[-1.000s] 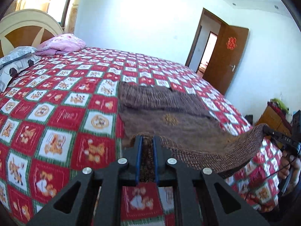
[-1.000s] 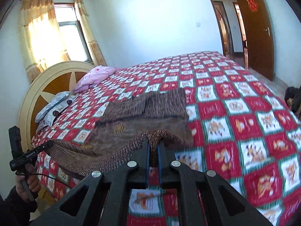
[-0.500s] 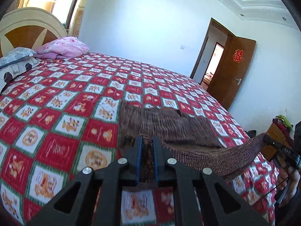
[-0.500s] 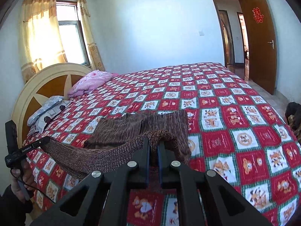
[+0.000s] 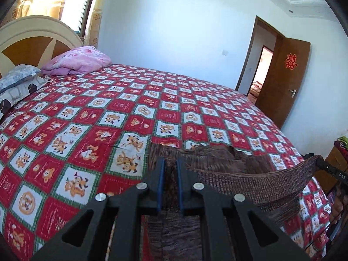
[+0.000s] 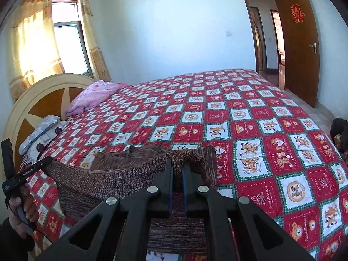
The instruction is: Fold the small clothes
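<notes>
Two grippers hold one brown knitted garment [image 5: 245, 187] by its near edge, one at each end. Between the blue pads [image 5: 161, 184] of the left gripper [image 5: 169, 167] a bunch of the brown knit is pinched, the jaws closed tight on it, and more of the cloth hangs down under the black frame. The right gripper [image 6: 177, 169] does the same at the other end: its jaws are closed on a fold of the knit, which humps up just beyond the fingertips and drapes below them.

From each pinch the ribbed hem runs sideways as a sagging band lifted off the bed. In the left wrist view it stretches to the right, where the other gripper's tip shows at the frame's edge. In the right wrist view it stretches to the left, to the other gripper held in a hand [image 6: 24, 204]. The far part of the garment lies on the bedspread [image 5: 91, 117], just beyond both sets of jaws, near the near edge of the bed.

Farther off, the red checked bedspread with cartoon squares covers the whole bed. A pink pillow [image 5: 78, 62] and a grey patterned pillow [image 5: 16, 80] lie at the far left by the rounded headboard [image 6: 43, 100]. A curtained window [image 6: 65, 37] stands behind it, and an open brown door [image 6: 298, 43] is at the far right.
</notes>
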